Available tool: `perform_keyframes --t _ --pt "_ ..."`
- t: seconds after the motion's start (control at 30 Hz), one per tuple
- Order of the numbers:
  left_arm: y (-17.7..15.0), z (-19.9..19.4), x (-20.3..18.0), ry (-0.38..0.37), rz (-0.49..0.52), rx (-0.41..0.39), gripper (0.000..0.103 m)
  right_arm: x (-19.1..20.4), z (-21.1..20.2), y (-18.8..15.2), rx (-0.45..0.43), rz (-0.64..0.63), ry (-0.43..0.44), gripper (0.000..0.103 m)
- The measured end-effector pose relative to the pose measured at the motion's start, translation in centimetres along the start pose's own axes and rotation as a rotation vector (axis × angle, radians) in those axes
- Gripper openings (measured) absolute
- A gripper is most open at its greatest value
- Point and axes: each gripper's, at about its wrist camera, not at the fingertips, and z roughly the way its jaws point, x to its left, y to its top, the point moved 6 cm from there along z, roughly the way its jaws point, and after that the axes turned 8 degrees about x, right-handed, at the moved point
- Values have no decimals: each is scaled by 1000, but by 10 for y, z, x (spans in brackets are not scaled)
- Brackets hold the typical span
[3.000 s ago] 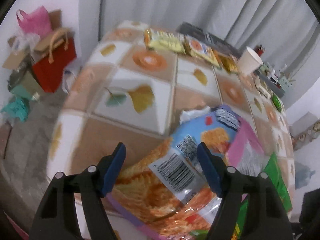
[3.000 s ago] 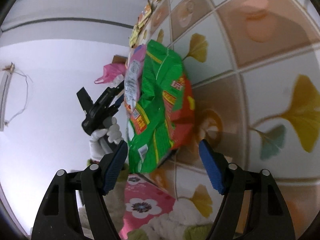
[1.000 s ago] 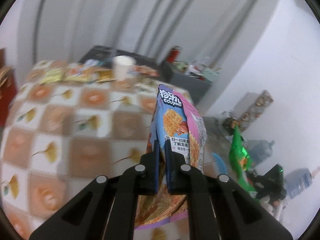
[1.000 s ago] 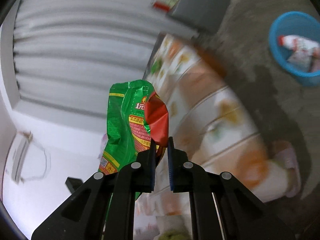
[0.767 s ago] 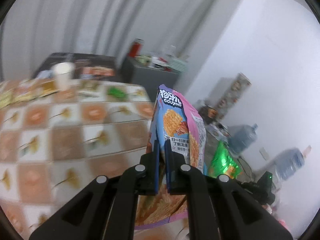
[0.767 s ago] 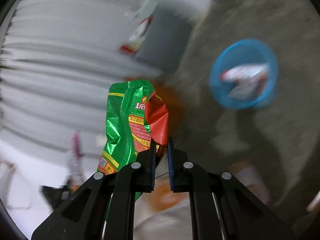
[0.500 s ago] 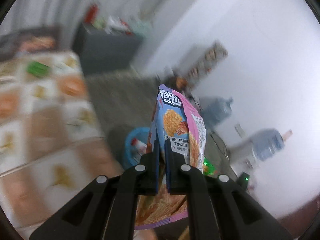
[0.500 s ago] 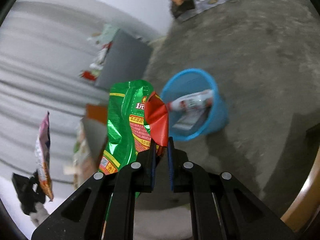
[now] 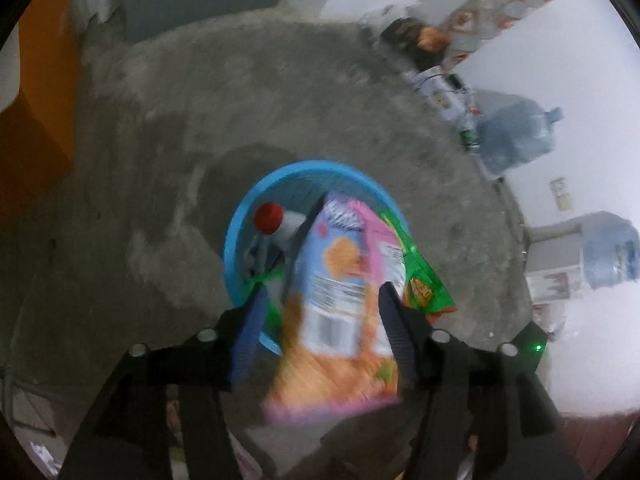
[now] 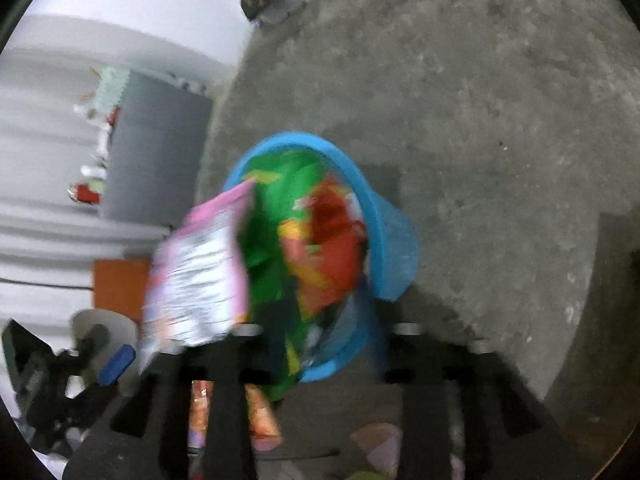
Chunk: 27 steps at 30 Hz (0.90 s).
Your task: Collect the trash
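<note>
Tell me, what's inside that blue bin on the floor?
Inside the blue bin a bottle with a red cap shows. A pink-and-blue snack bag and a green snack bag are dropping in, hiding the bottom and anything else there.

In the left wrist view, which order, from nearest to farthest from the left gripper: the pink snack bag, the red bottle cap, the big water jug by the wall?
1. Pink snack bag, between the opening jaws of the left gripper.
2. Red bottle cap, inside the blue bin, upper left.
3. Water jug, far right by the wall.
</note>
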Motion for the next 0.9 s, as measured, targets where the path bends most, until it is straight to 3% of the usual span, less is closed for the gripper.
perform_keyframes --t 0.07,0.2,0.4,0.53,0.63,0.7,0.77,0.9 --pt "1 2 2 -7 -14 -9 56 -11 7 0 10 21 -58 44" --pt "-10 -24 -4 -58 9 -27 56 -18 -13 -9 -20 11 -25 53" --pt "-44 -117 -28 -76 168 -200 56 -15 -80 -31 -104 -65 -19 55" --pt "-105 -196 -29 -48 246 -344 75 20 -138 -70 -187 -223 0 58" --pt "-155 -245 -23 71 262 -453 98 58 -183 -114 -261 -387 0 69" --pt "-191 -273 -18 133 268 -508 98 82 -206 -142 -314 -489 -10 78" --pt "-218 -290 -14 144 258 -534 98 112 -234 -180 -394 -616 -25 96" --pt "-279 -323 5 154 189 -602 98 155 -266 -239 -522 -820 -65 96"
